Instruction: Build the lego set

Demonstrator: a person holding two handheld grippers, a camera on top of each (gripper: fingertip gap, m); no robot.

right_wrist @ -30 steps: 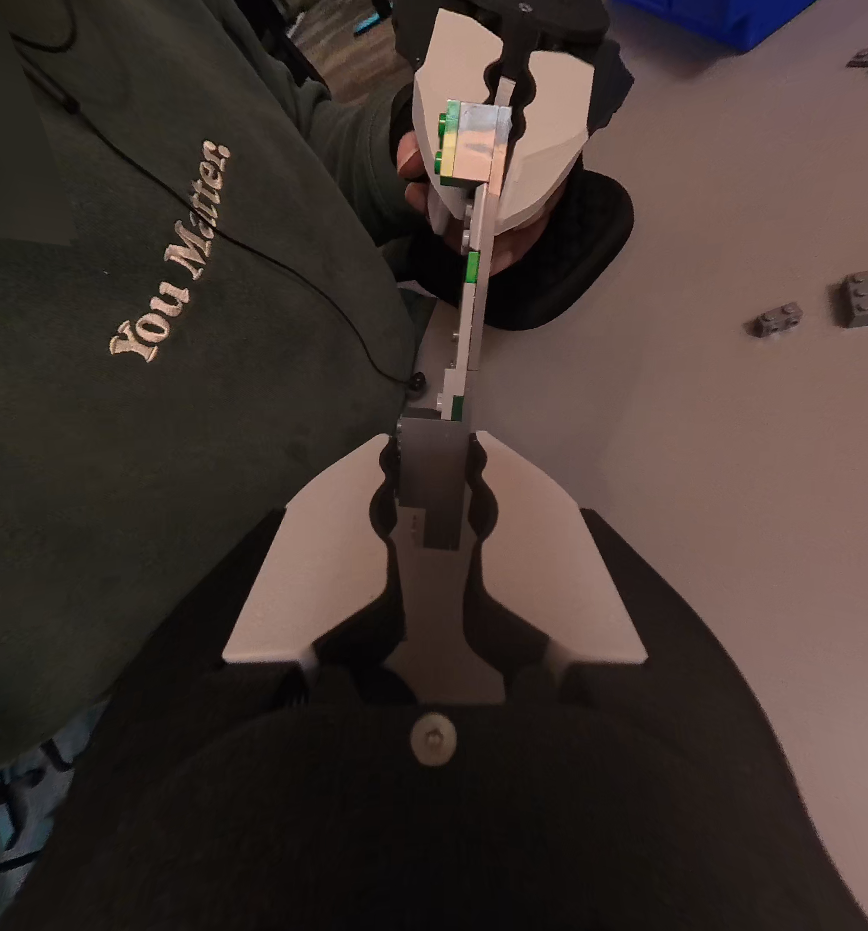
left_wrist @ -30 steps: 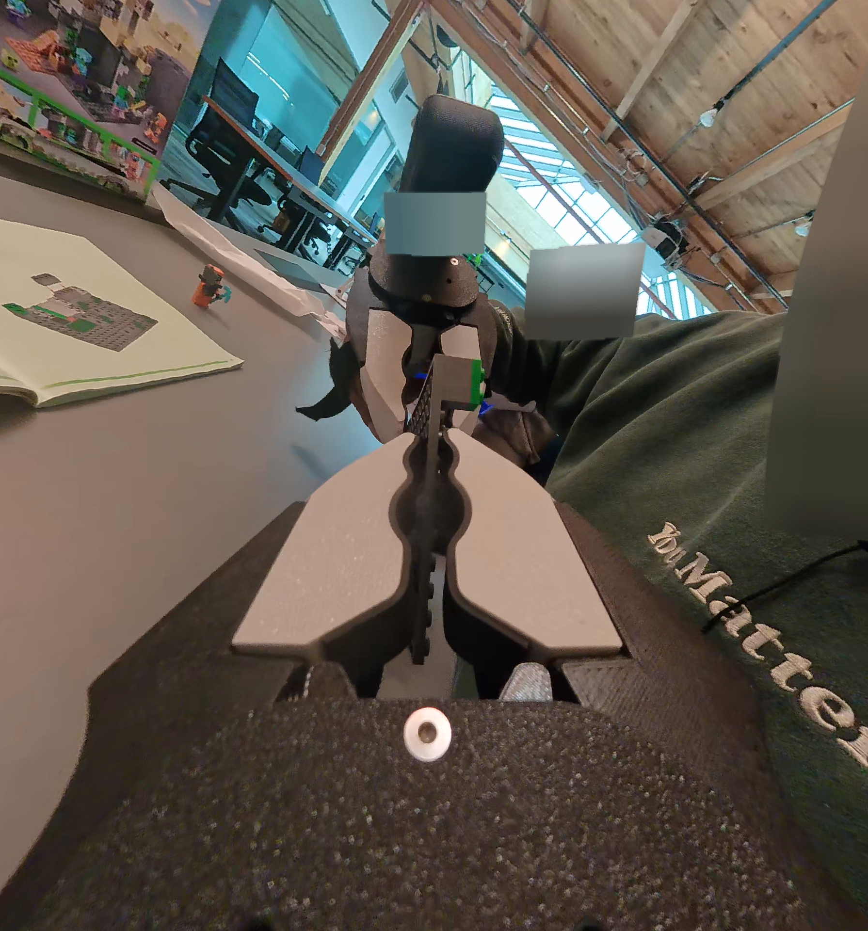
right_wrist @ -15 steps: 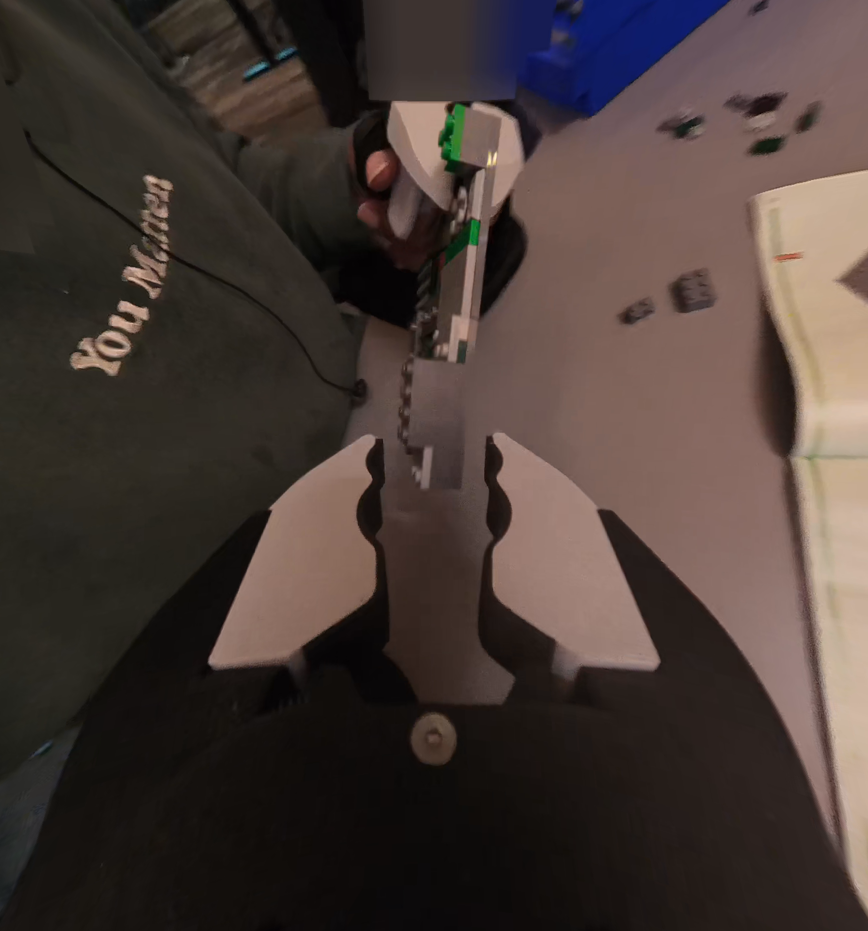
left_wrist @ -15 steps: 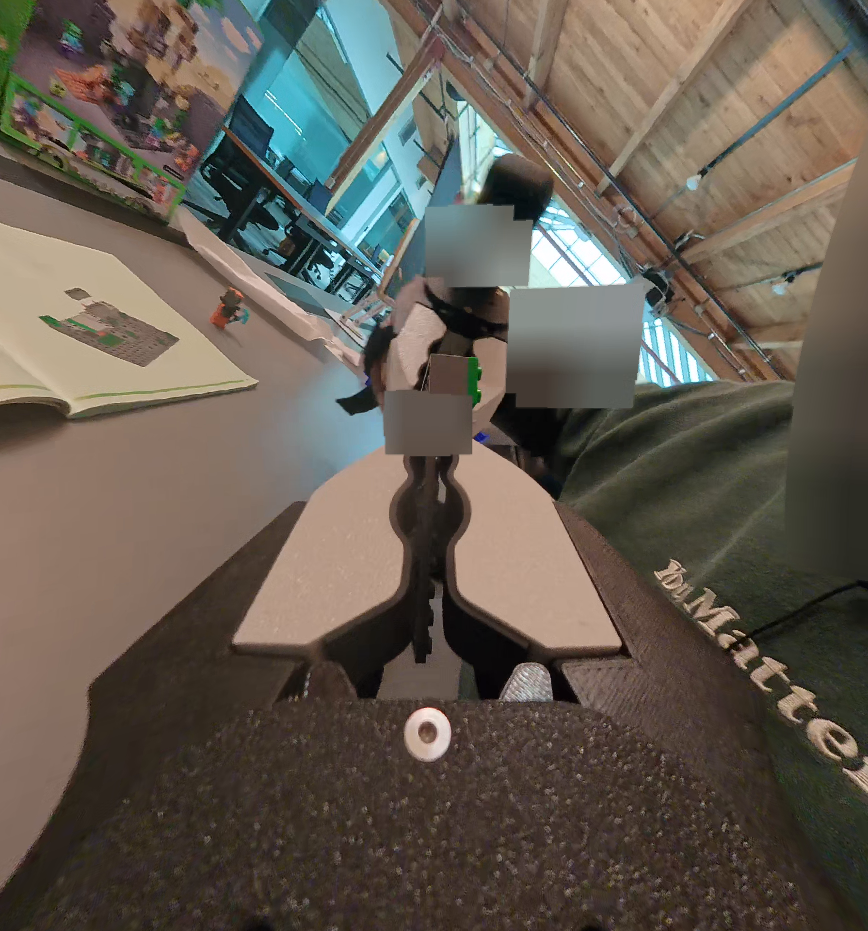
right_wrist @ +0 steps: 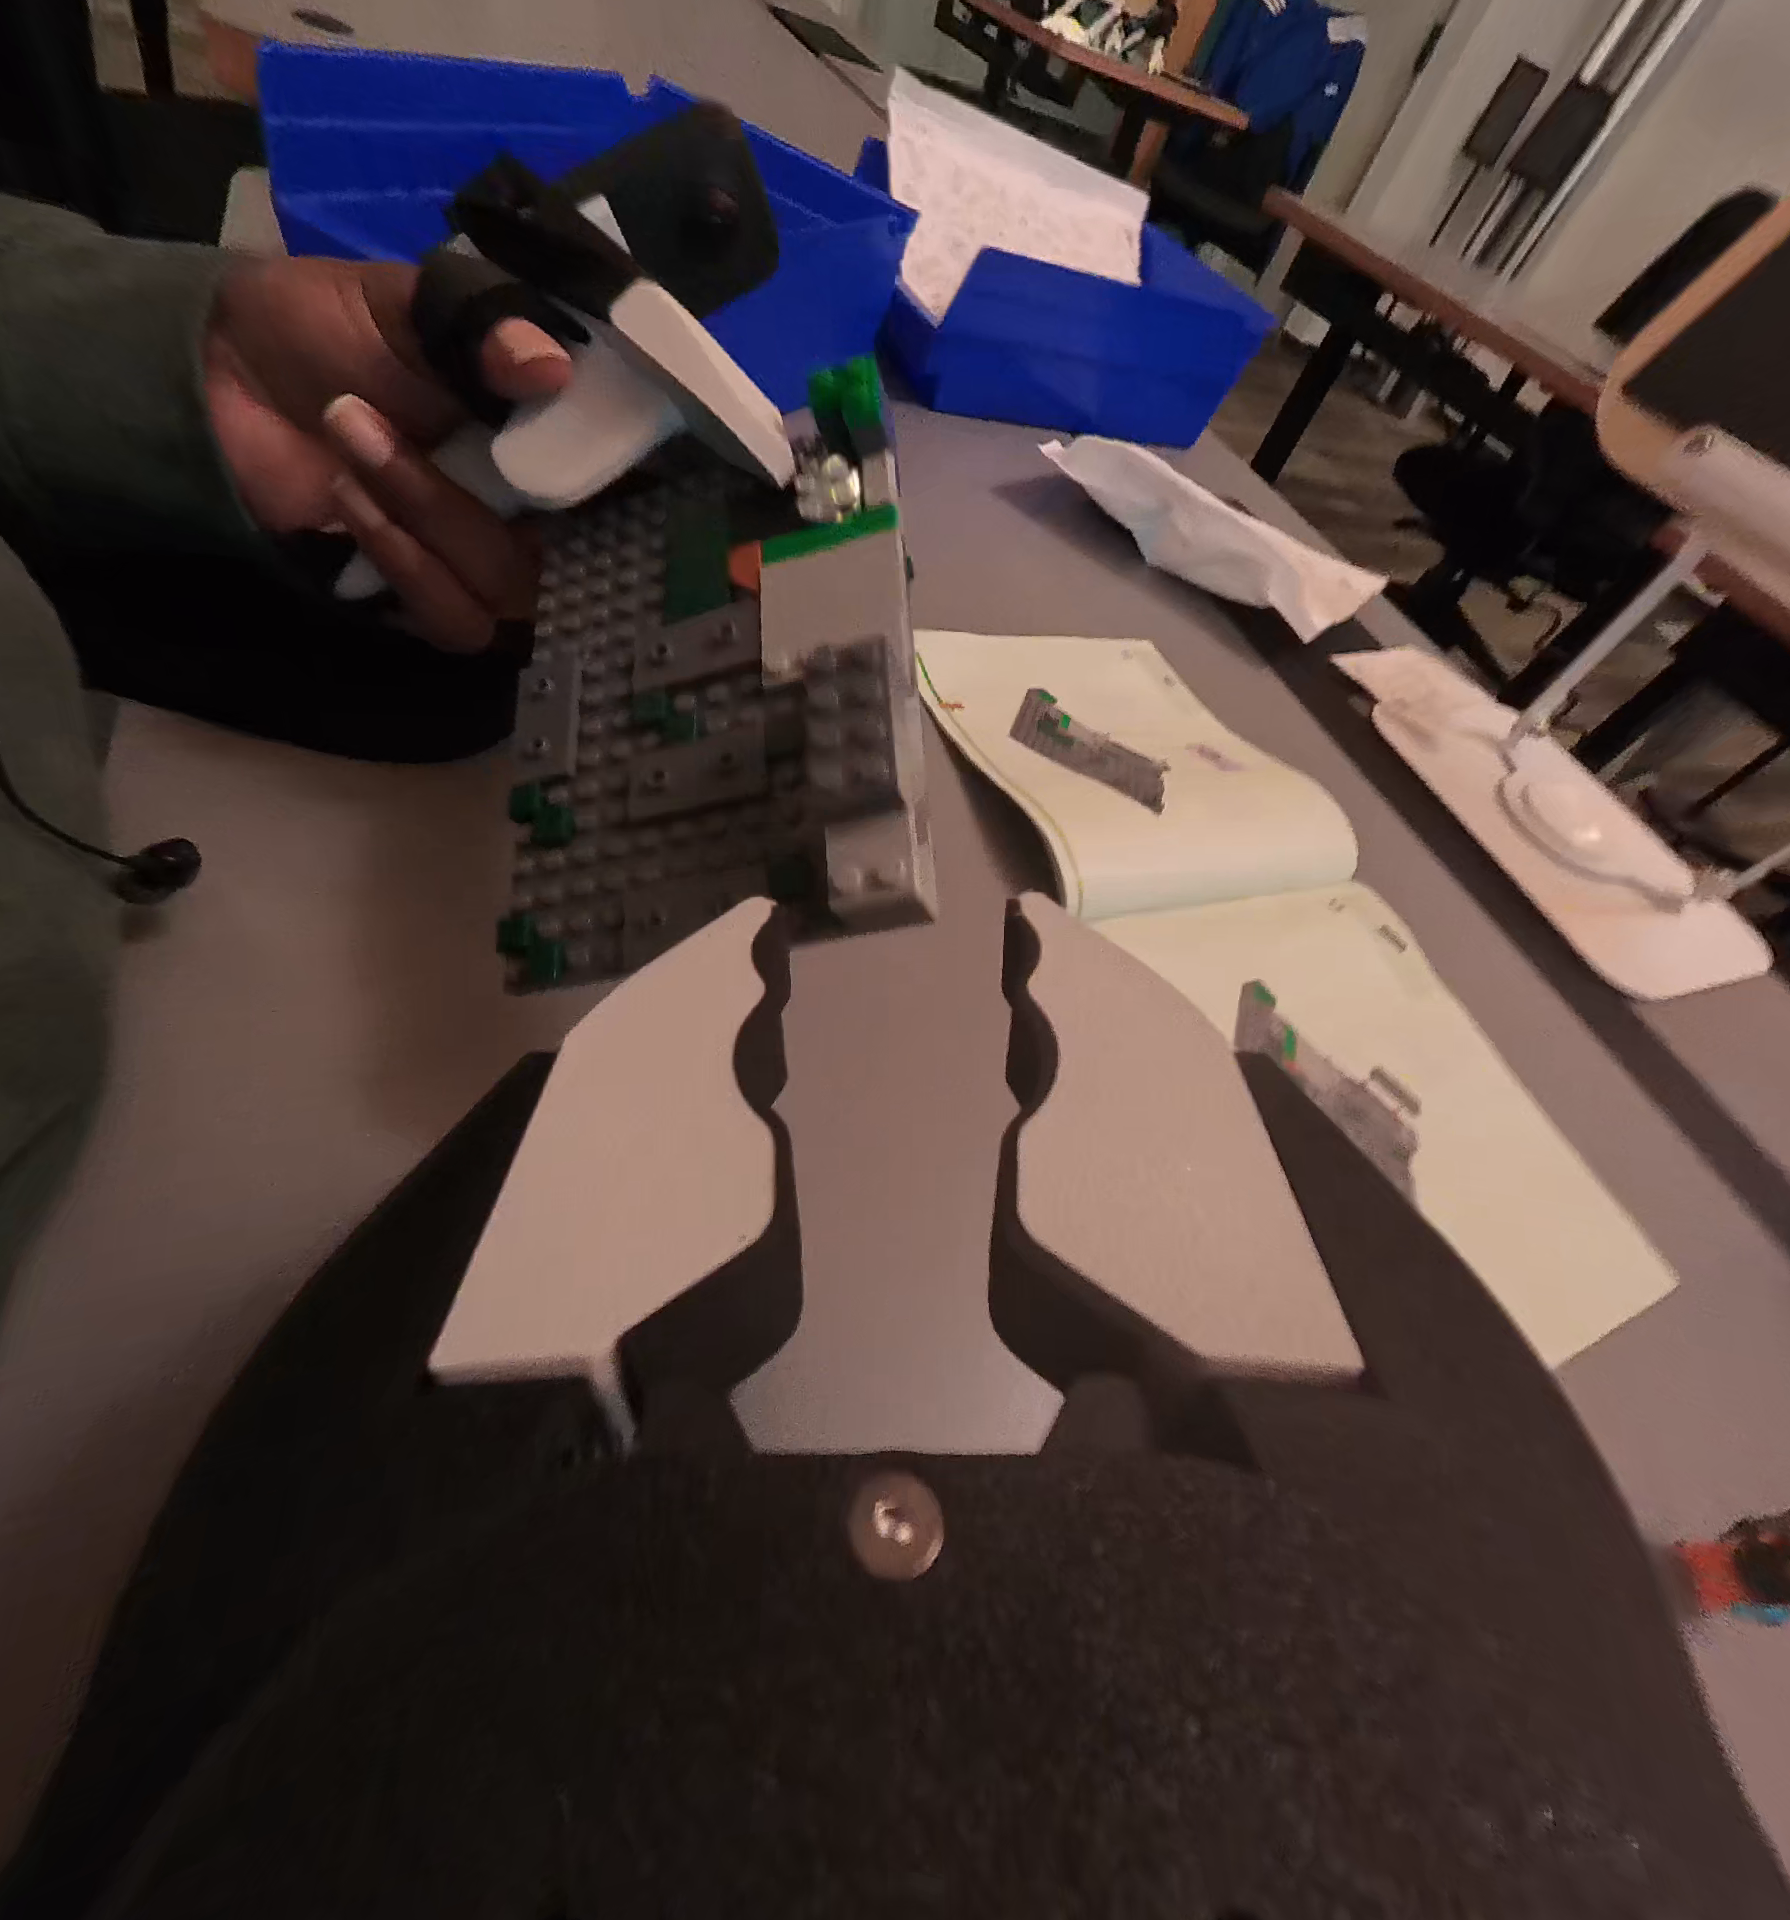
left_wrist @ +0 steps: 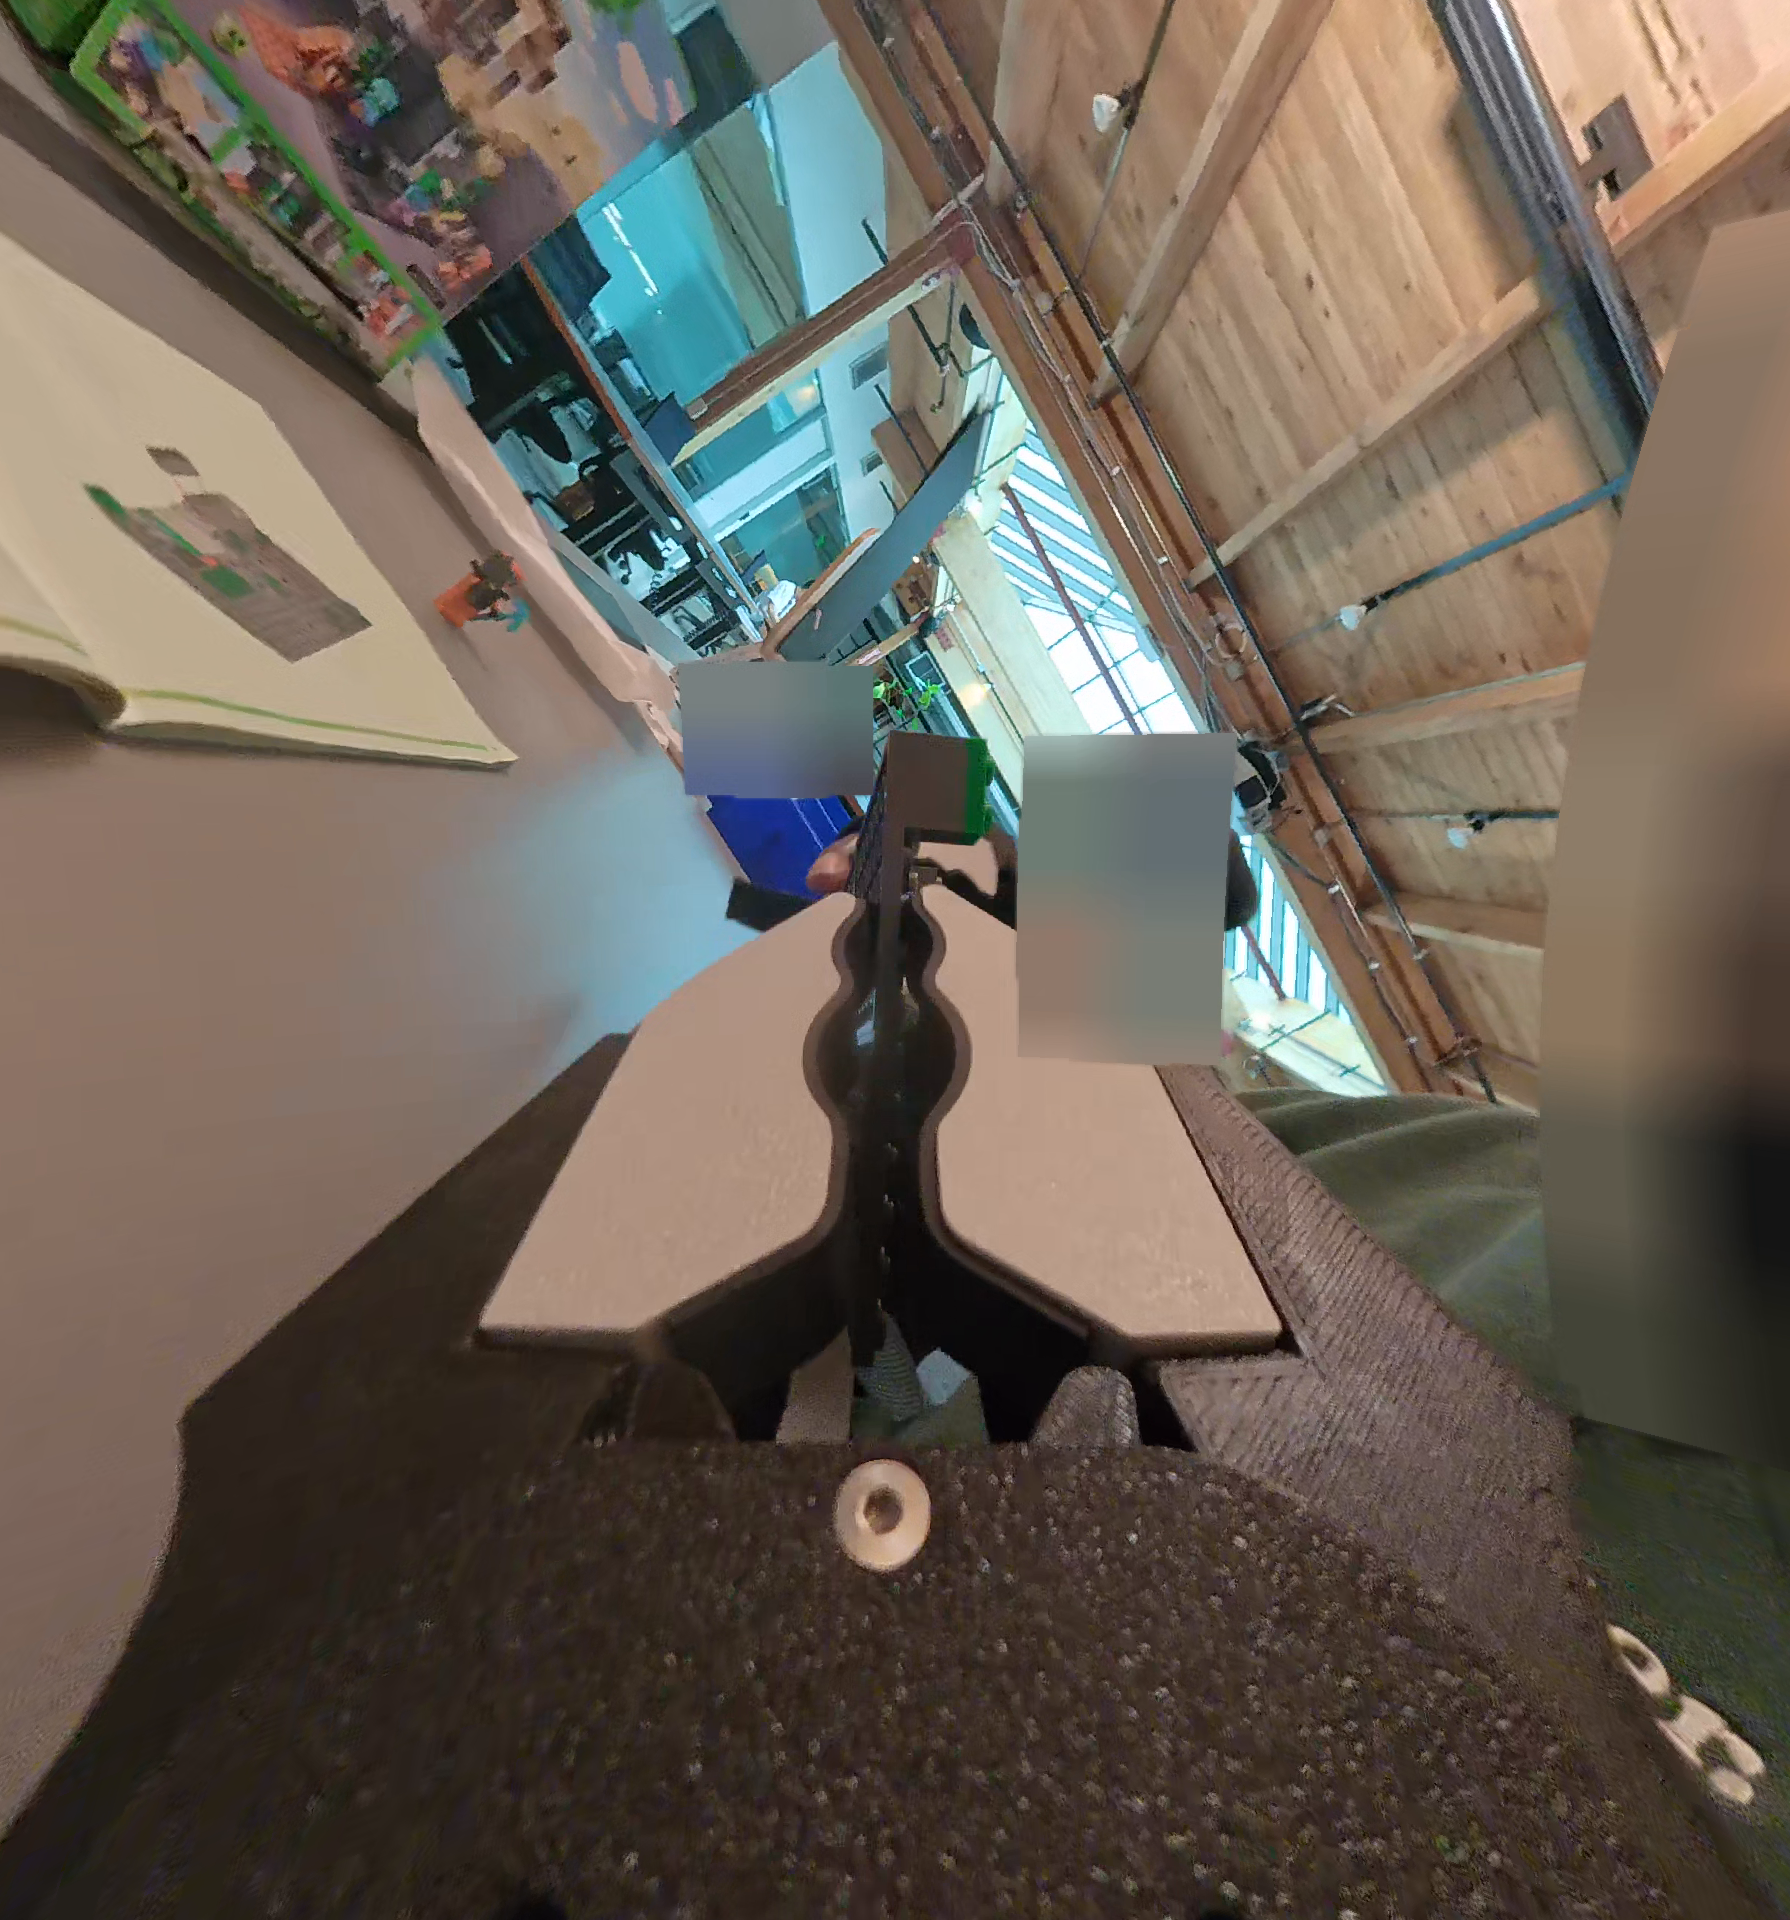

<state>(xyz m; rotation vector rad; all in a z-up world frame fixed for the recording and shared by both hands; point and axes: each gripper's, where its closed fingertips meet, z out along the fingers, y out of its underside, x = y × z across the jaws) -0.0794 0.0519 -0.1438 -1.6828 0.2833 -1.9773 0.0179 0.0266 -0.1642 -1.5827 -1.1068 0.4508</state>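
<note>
The lego build (right_wrist: 662, 748) is a grey studded plate with dark green bits and a raised grey block along its right side. My left gripper (left_wrist: 883, 914) is shut on its edge. In the left wrist view the plate shows edge-on, with a grey and green brick (left_wrist: 938, 784) at its far end. In the right wrist view the left gripper (right_wrist: 766, 462) grips the build's far end, a hand around it. My right gripper (right_wrist: 891, 914) is open and empty, just short of the build's near edge.
An open instruction booklet (right_wrist: 1234, 831) lies right of the build and also shows in the left wrist view (left_wrist: 195, 540). Blue bins (right_wrist: 1067, 322) and crumpled bags (right_wrist: 1213, 530) sit behind. A white lamp base (right_wrist: 1597, 894), an orange minifigure (right_wrist: 1764, 1579) and the set's box (left_wrist: 351, 156) stand around. My hands' fingertips stand some 11 cm from each other. To reach the orange minifigure (right_wrist: 1764, 1579) in a straight line is about 30 cm for my right fingers, about 40 cm for my left.
My right gripper has let go of the build's end, opened and drawn back. The build has turned from edge-on to stud face in its view. The left gripper still holds it.
</note>
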